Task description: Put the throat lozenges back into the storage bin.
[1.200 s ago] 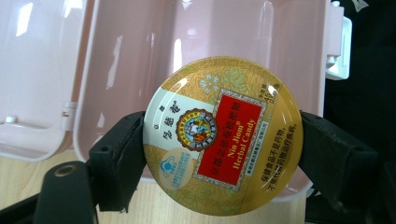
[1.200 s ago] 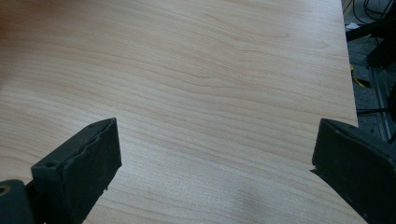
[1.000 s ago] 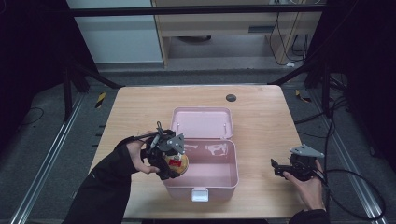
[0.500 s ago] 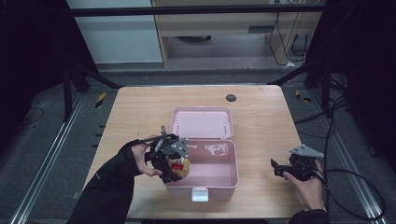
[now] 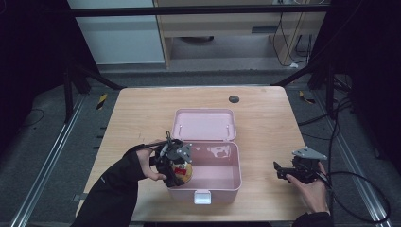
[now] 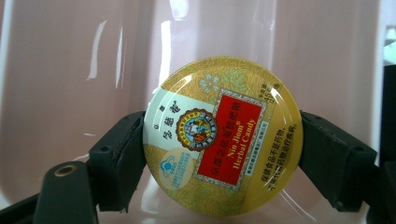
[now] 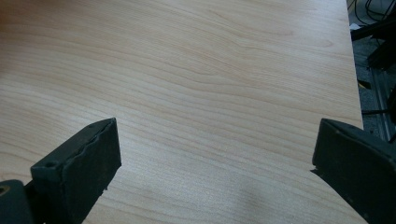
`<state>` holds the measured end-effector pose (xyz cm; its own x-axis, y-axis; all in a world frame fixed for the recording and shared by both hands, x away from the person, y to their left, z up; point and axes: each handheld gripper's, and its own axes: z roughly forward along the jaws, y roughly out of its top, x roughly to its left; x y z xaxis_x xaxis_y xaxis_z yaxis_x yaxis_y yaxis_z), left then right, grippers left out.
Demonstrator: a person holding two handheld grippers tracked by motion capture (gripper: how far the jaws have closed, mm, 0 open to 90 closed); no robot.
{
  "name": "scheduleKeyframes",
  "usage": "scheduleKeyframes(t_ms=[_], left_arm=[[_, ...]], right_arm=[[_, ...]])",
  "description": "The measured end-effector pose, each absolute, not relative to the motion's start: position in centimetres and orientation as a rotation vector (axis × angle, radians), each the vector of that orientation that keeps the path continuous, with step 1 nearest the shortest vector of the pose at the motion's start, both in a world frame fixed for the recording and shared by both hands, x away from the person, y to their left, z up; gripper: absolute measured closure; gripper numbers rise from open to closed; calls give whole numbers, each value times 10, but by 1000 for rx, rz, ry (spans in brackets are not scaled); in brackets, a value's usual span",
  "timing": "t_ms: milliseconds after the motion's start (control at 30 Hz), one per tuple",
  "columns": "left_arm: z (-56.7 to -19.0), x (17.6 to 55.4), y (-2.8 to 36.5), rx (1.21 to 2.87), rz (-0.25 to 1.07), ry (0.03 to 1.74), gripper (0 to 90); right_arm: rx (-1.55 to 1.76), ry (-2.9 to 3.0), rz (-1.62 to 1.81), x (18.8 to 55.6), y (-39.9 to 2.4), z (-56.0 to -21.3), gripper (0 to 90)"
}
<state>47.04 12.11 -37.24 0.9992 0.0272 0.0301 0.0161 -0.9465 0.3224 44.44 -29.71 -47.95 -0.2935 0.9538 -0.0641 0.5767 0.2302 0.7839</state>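
Observation:
A round gold candy tin [image 6: 223, 135] with a red label is clamped between the two black jaws of my left gripper [image 6: 219, 156], over the pink inside of a box. In the high view my left gripper [image 5: 176, 166] holds the candy tin [image 5: 183, 170] at the left end of the open pink box [image 5: 227, 176], just inside its rim. My right gripper [image 5: 280, 171] rests over bare wood to the right of the box. Its jaws stand wide open in the right gripper view, right gripper [image 7: 215, 163] with nothing between them.
The box's pink lid [image 5: 204, 125] lies open flat behind it, and a white latch [image 5: 202, 196] sticks out at its front. A small dark round mark [image 5: 233, 99] sits on the wooden table [image 5: 137, 118] at the back. The table's right edge is close to my right hand.
My left gripper has sunk with the tin, from above the box's left rim down into its left end. The right gripper has stayed where it was.

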Motion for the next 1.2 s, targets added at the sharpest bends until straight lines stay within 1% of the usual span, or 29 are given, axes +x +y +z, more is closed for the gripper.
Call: scheduleKeyframes(t_ms=[600,1200], left_arm=[[-390,472,121,2836,34,39,198],[-391,473,122,2833,23,54,195]], right_arm=[[1392,1965,888,445,-297,-480,12],[1396,1975,885,445,-296,-480,8]])
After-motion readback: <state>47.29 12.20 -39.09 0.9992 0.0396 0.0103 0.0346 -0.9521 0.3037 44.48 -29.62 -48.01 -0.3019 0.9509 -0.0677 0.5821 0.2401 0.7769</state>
